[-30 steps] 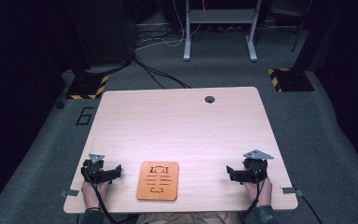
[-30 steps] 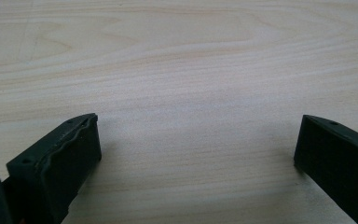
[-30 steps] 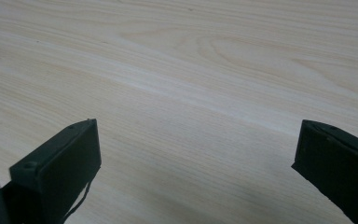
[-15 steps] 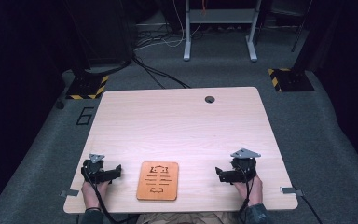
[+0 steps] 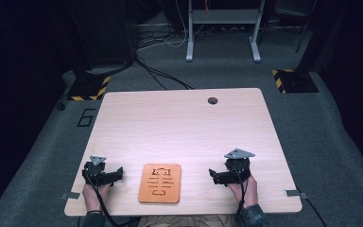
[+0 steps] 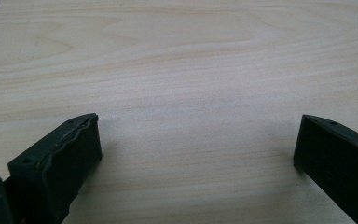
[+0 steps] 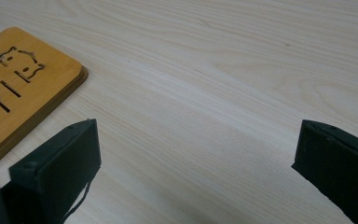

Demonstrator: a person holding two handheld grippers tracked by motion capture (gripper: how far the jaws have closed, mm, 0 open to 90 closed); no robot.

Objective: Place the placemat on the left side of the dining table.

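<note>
Right claw [image 5: 213, 174] has slid in toward the wooden board [image 5: 160, 183] compared with a second ago, when it sat further out by the tabletop [image 5: 184, 123] edge; left claw [image 5: 118, 172] hasn't budged. The board itself is in the same spot, lying flat near the front edge of the tabletop, between the two claws, touching neither.

Both claws are spread wide with nothing in them; in the right gripper view the board's corner [image 7: 23, 79] sits just past the jaw on that view's left.

Handling guess: thin, stiff, light wood with cut-out slots, probably a bit slick on top. Lying flat, it gives no grip from above, so I'd pinch across an edge, likely the side nearest the right claw.
</note>
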